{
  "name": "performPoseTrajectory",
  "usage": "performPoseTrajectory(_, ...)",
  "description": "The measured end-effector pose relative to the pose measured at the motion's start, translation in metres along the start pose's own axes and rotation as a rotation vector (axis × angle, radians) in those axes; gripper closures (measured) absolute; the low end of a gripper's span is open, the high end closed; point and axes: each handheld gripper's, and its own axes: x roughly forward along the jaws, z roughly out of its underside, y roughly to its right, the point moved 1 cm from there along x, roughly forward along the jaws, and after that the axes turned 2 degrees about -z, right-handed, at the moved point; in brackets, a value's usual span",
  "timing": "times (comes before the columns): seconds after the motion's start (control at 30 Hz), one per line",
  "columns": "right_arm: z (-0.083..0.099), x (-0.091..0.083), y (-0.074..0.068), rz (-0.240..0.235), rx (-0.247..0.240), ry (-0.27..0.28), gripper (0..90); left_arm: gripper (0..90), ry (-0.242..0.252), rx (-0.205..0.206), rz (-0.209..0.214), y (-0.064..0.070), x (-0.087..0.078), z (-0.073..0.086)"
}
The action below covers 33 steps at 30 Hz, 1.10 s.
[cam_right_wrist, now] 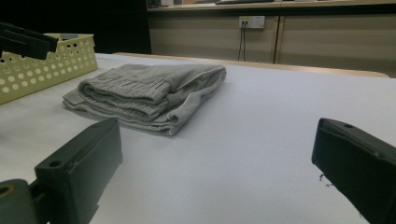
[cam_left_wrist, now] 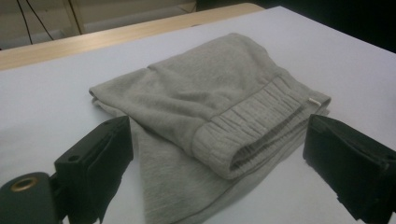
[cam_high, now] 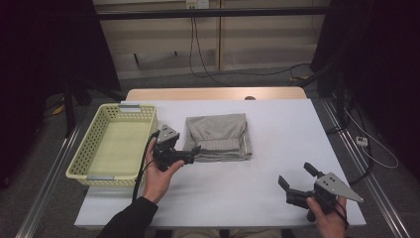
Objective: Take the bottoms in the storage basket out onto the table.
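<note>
A folded grey garment (cam_high: pixel 218 136) with a ribbed elastic waistband (cam_left_wrist: pixel 252 126) lies in the middle of the white table (cam_high: pixel 282 129). My left gripper (cam_high: pixel 194 153) is open at the garment's front left corner. In the left gripper view (cam_left_wrist: pixel 219 168) the jaws stand wide on either side of the waistband fold, not closed on it. My right gripper (cam_high: pixel 295 174) is open and holds nothing, low over bare table near the front right, well apart from the garment (cam_right_wrist: pixel 144 93). The right gripper view (cam_right_wrist: pixel 215 168) looks across the table at it.
A yellow perforated basket (cam_high: pixel 150 139) with nothing in it stands at the table's left, right beside the left hand; its wall (cam_right_wrist: pixel 46 60) also appears in the right gripper view. Bare table surface spreads to the garment's right and front. Cables hang behind the table.
</note>
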Motion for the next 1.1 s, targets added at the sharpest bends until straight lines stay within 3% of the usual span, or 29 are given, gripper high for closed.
performPoseTrajectory(0.1,0.0,0.0,0.0,0.001,0.001,-0.001,1.3,7.9,-0.013,-0.004,-0.022,0.0,0.004,-0.005)
performPoseTrajectory(0.2,0.0,0.0,0.0,-0.001,-0.003,0.0,1.3,7.8,-0.017,-0.043,-0.031,-0.002,0.009,-0.009)
performPoseTrajectory(0.3,0.0,0.0,0.0,-0.001,0.001,-0.001,1.3,7.2,-0.04,-0.086,-0.001,-0.004,0.015,-0.012)
performPoseTrajectory(0.37,0.0,0.0,0.0,-0.002,0.002,-0.002,1.3,7.1,-0.047,-0.073,-0.006,-0.003,0.018,-0.014)
performPoseTrajectory(0.43,0.0,0.0,0.0,-0.003,0.002,-0.002,1.3,7.0,-0.057,-0.092,-0.001,-0.004,0.024,-0.016)
performPoseTrajectory(0.57,0.0,0.0,-0.001,-0.007,-0.001,-0.003,1.3,7.6,-0.086,-0.118,-0.014,-0.01,0.038,-0.017)
performPoseTrajectory(0.7,0.0,0.0,-0.001,-0.006,-0.001,-0.006,1.3,8.8,-0.135,-0.126,-0.053,-0.019,0.053,-0.016)
performPoseTrajectory(0.93,0.001,0.0,-0.001,-0.011,0.0,-0.007,1.3,10.0,-0.197,-0.179,-0.058,-0.031,0.071,-0.019)
performPoseTrajectory(1.1,0.001,0.0,-0.001,-0.013,0.003,-0.009,1.3,8.5,-0.177,-0.225,-0.037,-0.039,0.079,-0.023)
